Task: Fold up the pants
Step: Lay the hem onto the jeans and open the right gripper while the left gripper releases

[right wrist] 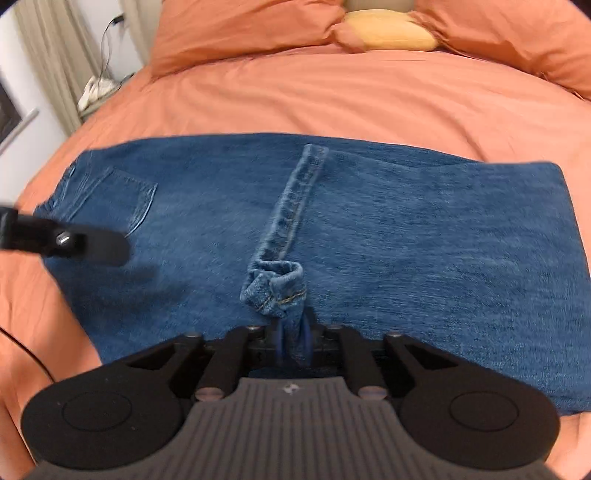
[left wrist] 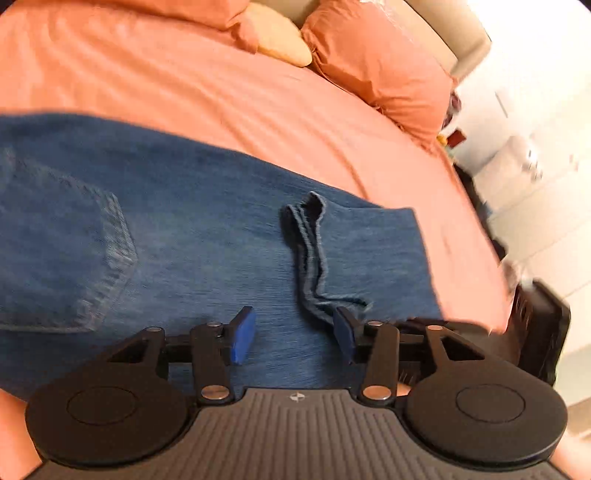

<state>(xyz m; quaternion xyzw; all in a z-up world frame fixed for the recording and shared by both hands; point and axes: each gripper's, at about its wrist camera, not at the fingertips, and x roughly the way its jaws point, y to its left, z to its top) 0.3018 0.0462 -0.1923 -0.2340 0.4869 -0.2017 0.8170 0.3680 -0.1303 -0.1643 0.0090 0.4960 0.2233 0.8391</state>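
Blue jeans (left wrist: 184, 240) lie folded in half lengthwise and doubled over on the orange bed, back pocket (left wrist: 74, 258) at the left. The leg hems (left wrist: 310, 251) run as a strip across the middle of the denim. My left gripper (left wrist: 293, 332) hovers low over the jeans, open, with its blue pads wide apart and nothing between them; the hem's near end lies beside the right pad. In the right wrist view the jeans (right wrist: 406, 229) fill the middle. My right gripper (right wrist: 293, 339) has its pads close together, with the curled near end of the hem (right wrist: 275, 286) between them.
An orange bedspread (right wrist: 332, 96) covers the bed. Orange pillows (right wrist: 240, 33) and a yellow cushion (right wrist: 388, 33) lie at the head. A curtain and cables (right wrist: 96, 85) stand beside the bed. A black finger (right wrist: 92, 243) of the left gripper reaches in over the pocket.
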